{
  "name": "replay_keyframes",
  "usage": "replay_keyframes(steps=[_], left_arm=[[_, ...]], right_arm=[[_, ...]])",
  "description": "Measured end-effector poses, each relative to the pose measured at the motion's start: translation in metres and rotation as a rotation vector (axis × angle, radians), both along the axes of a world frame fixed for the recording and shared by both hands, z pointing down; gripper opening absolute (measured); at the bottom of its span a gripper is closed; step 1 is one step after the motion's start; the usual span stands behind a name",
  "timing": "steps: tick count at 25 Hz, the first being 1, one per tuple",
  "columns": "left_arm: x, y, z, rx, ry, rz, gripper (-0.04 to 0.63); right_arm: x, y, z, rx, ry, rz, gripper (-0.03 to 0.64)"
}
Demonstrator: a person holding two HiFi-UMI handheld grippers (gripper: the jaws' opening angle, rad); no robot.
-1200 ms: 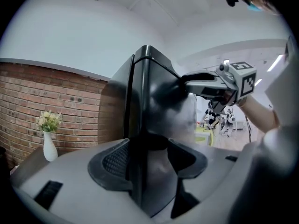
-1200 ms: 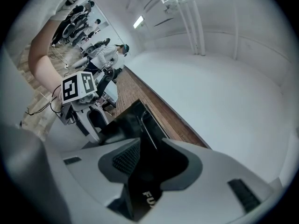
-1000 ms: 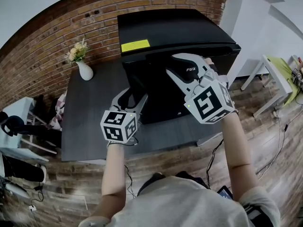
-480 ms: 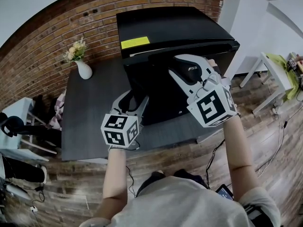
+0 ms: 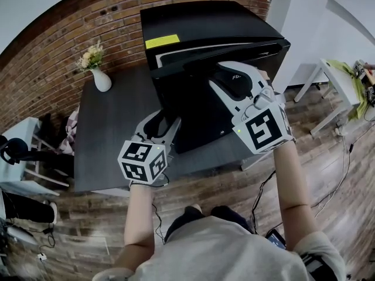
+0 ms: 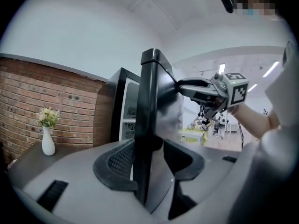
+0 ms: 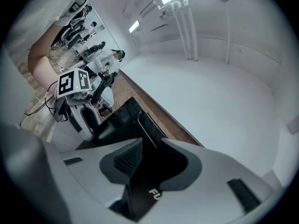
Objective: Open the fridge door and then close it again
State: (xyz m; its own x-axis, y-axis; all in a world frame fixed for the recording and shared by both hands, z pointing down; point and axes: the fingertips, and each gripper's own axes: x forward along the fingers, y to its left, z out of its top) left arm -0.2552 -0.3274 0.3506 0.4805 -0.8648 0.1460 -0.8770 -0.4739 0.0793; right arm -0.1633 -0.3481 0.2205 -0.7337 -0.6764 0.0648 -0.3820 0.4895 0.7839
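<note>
The black fridge (image 5: 205, 25) stands on a dark table, and its door (image 5: 199, 113) is ajar, with a pale gap under the top. My right gripper (image 5: 225, 81) is shut on the door's top edge (image 7: 140, 125), which runs between its pads (image 7: 126, 160). My left gripper (image 5: 166, 122) sits at the door's free left edge. In the left gripper view that edge (image 6: 148, 120) stands upright between the pads (image 6: 122, 160), which have just been closing and now touch it on both sides. The right gripper (image 6: 187, 85) shows higher on the door.
A white vase of flowers (image 5: 101, 78) stands at the table's (image 5: 108, 151) back left, against a brick wall (image 5: 53, 57). A yellow label (image 5: 162, 41) lies on the fridge top. A white side table (image 5: 331, 89) and cables (image 5: 340, 180) on the wooden floor are to the right.
The door has swung further out from the fridge, and the gap under the top has widened. Both grippers came back towards me with it, the left one drifting slightly left.
</note>
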Motion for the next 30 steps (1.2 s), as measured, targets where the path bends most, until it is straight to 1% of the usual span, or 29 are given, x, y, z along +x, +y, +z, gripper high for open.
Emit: replay_keyframes(steps=[3,7,8,9,12,15,17,19,25,30], left_arm=[[0.007,0.017,0.002,-0.005,-0.012,0.009,0.182],[0.025,0.042,0.002,-0.018,0.004,0.046,0.173],[0.029,0.047,0.002,-0.017,0.009,0.05,0.172],[0.033,0.053,0.001,-0.016,0.017,0.049,0.169],[0.043,0.07,0.002,-0.007,0.028,0.035,0.164],[0.054,0.088,0.007,-0.019,0.018,0.037,0.156],[0.065,0.101,0.009,-0.029,0.0,0.047,0.147],[0.077,0.114,0.012,-0.037,-0.009,0.064,0.139],[0.11,0.148,0.017,-0.051,-0.001,0.109,0.129],[0.14,0.173,0.017,-0.049,-0.001,0.142,0.121]], right_arm=[[0.006,0.012,0.0,0.011,-0.013,0.007,0.11],[0.023,0.031,-0.001,0.004,-0.061,0.011,0.117],[0.028,0.036,0.0,-0.004,-0.068,0.01,0.135],[0.033,0.041,0.001,-0.013,-0.072,0.011,0.153],[0.052,0.056,0.009,-0.04,-0.087,0.026,0.155],[0.072,0.074,0.026,-0.076,-0.094,0.048,0.155],[0.084,0.087,0.037,-0.104,-0.107,0.053,0.155],[0.093,0.1,0.046,-0.141,-0.14,0.044,0.158],[0.119,0.136,0.06,-0.26,-0.273,0.014,0.16],[0.145,0.164,0.075,-0.326,-0.315,0.026,0.159]])
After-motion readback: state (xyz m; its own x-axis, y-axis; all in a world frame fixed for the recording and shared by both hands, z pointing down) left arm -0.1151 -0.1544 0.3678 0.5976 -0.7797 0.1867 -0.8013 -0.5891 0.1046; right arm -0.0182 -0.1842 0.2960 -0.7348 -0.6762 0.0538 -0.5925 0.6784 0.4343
